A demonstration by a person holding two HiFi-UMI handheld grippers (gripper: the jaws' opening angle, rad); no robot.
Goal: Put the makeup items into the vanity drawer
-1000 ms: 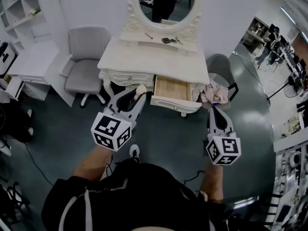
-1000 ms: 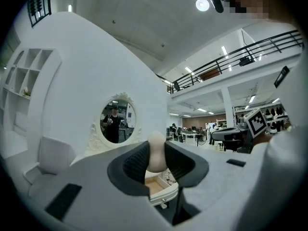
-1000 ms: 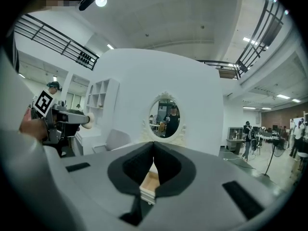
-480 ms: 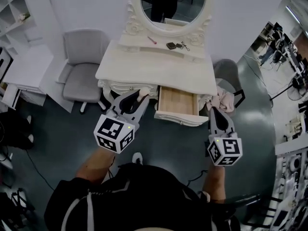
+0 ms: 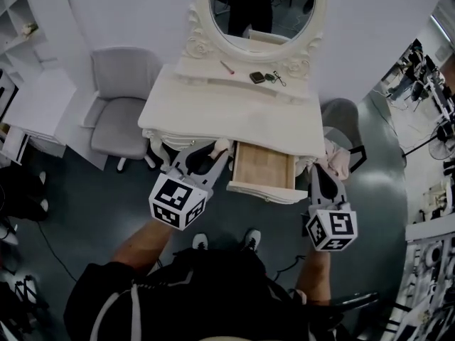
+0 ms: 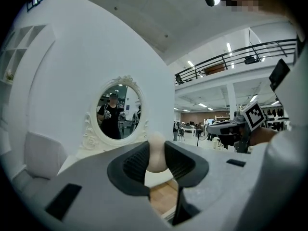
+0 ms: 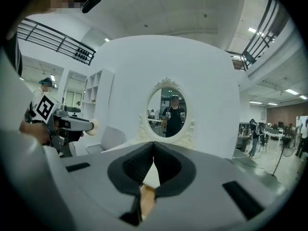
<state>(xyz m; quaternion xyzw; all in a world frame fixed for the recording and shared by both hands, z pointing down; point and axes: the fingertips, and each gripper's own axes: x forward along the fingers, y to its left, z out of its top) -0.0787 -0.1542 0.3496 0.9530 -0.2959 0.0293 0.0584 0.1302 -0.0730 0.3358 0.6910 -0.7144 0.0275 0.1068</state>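
From where I stand, a grey chair [image 5: 119, 109] sits off to the left of the white vanity bench [image 5: 227, 112], and the person is in front of it with a tool in each hand. The left claw [image 6: 156, 163] is partly closed on a beige makeup sponge [image 6: 156, 146]: the pads pinch it round its lower half and the rounded top pokes out past the tips. It hangs in the air just left of the open drawer [image 5: 261, 165], near the front edge of the bench and not yet over the wooden bottom. I'd judge the sponge to be feather-light, soft and springy, so a gentle pinch at the waist is enough; nothing to break, though it may cling to a pad when let go. Up on the little shelf [image 5: 234, 77] under the oval mirror [image 5: 264, 9] lie a slim pink stick [image 5: 226, 67] and, to its right, a dark compact [image 5: 257, 77] with a small dark thing beside it that I cannot make out. The stick looks stiff and apt to roll, best taken across its middle; the compact seems hard and slick, best taken by its edges. On the right, the right claw [image 7: 153, 150] has its pads pressed together on nothing, held just past the drawer's right corner.
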